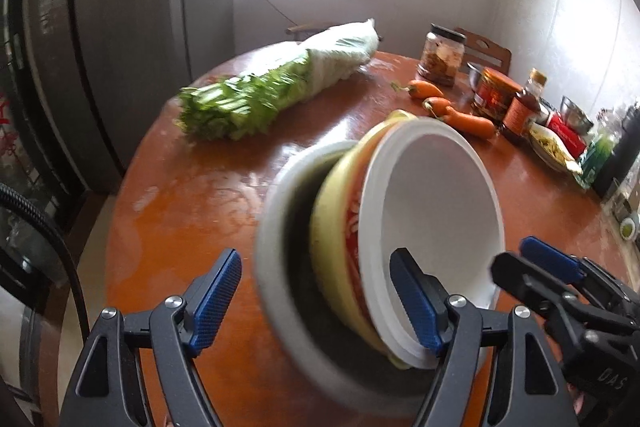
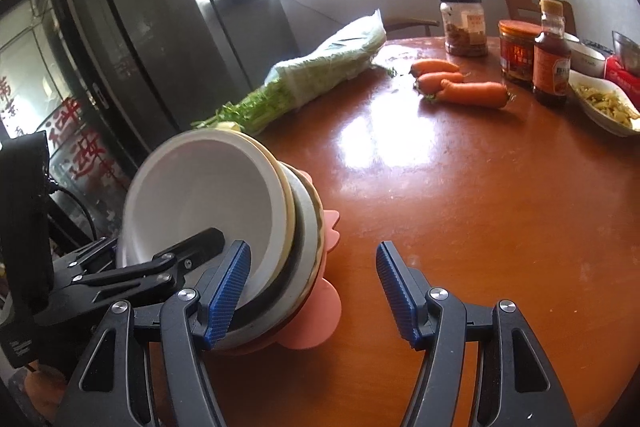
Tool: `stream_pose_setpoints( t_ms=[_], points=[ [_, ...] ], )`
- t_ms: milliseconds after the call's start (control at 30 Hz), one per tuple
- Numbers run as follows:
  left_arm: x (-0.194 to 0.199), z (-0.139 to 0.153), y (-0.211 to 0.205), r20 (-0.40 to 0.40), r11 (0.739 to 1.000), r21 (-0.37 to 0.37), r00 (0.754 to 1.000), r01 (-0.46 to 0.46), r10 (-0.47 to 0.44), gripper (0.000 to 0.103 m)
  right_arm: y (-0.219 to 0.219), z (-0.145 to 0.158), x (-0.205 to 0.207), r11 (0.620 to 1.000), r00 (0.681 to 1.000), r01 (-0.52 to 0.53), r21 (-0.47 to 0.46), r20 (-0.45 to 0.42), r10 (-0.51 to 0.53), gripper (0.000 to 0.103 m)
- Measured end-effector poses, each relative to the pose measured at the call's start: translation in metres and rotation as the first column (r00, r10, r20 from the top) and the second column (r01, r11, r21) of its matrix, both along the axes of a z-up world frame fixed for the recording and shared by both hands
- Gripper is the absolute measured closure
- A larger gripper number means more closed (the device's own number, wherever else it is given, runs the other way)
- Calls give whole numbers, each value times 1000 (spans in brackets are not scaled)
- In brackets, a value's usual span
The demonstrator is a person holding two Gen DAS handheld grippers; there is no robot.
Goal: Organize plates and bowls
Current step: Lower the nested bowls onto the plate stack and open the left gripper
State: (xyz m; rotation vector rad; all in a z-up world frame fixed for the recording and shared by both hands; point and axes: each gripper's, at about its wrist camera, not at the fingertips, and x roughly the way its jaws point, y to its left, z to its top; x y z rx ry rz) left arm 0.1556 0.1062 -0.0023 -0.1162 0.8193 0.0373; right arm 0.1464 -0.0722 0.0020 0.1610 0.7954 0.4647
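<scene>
Bowls (image 1: 400, 227), nested in a tilted stack with a white one innermost, sit at the near edge of the table (image 1: 200, 195). Left hand-held gripper (image 1: 320, 303) straddles the stack's rim, jaws spread; whether the pads press cannot be told. Right hand-held gripper (image 2: 314, 297) stands wide, its left finger inside the white bowl (image 2: 208, 195), nothing clamped.

The worktop (image 2: 460, 211) middle lies bare; greens (image 2: 320, 67), carrots (image 2: 460, 87) and jars (image 2: 516, 55) crowd its far edge.
</scene>
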Motion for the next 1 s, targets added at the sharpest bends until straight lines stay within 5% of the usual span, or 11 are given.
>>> stream_pose_setpoints(
  t_ms=[333, 533, 1000],
  points=[
    [-48, 24, 4, 67, 998, 28, 996, -54, 52, 25, -12, 27, -43, 999, 990, 9, -48, 139, -2, 29],
    [-76, 32, -8, 118, 995, 56, 990, -83, 76, 15, -19, 31, -70, 997, 984, 8, -81, 177, 7, 28],
    [-36, 27, 4, 133, 982, 71, 977, -175, 165, 13, -5, 12, -29, 996, 991, 41, -75, 131, -31, 27]
  ],
)
